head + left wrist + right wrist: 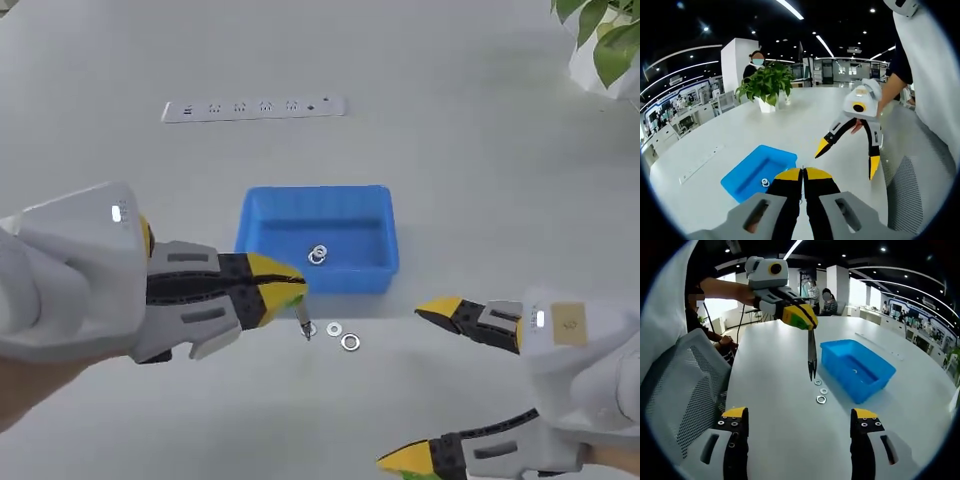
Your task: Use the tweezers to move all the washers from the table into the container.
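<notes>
**Q:** Where are the washers, and how many are there?

**A:** Three washers [821,399] lie in a short row on the white tabletop [480,150], just in front of the near wall of the blue container [260,215]. Inside the container sits a small shiny cluster [317,254] (one washer or two overlapping, I cannot tell which). Judging from that, most of the job is left to do.

**Q:** Why are the tools held the way they are?

**A:** The left tool [285,285] is squeezed narrow on the tweezers [811,357]. They hang point-down, tips close over the end washer of the row, probably lined up to pinch it. The right tool [413,385] is spread wide and carries nothing. It sits off to the side, apart from the washers, likely to leave the tweezers room.

**Q:** What is the full count?

**A:** Two tools, one pair of tweezers, one container and three washers on the tabletop. One power strip [255,108] lies well beyond the container.
</notes>
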Available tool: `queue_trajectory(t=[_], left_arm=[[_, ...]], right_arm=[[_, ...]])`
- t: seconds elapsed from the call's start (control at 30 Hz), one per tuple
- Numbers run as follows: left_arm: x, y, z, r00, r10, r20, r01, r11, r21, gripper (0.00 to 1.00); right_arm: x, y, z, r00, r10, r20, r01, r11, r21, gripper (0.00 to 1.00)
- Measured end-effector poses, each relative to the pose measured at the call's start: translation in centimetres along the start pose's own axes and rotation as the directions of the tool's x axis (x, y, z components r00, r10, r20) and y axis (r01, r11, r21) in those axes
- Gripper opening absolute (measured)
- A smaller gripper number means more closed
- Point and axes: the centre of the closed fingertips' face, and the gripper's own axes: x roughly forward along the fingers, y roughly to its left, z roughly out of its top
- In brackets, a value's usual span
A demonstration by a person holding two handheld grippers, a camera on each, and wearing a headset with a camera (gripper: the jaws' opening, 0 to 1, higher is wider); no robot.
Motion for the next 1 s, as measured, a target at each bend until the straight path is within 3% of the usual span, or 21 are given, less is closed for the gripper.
queue_trajectory(t=[0.63, 1.0], left_arm=[[1.1, 0.1, -0.7, 0.9996, -0.021, -0.020, 0.021, 0.999, 0.027, 0.05], [0.8, 0.5, -0.9, 0.9995, -0.012, -0.031, 0.013, 0.999, 0.033, 0.05]], right_arm=[[-0.1, 0.0, -0.9, 0.9999, 0.013, -0.008, -0.013, 0.999, 0.050, 0.81], [0.3, 0.4, -0.7, 0.9996, 0.028, 0.000, -0.028, 0.998, 0.063, 0.80]])
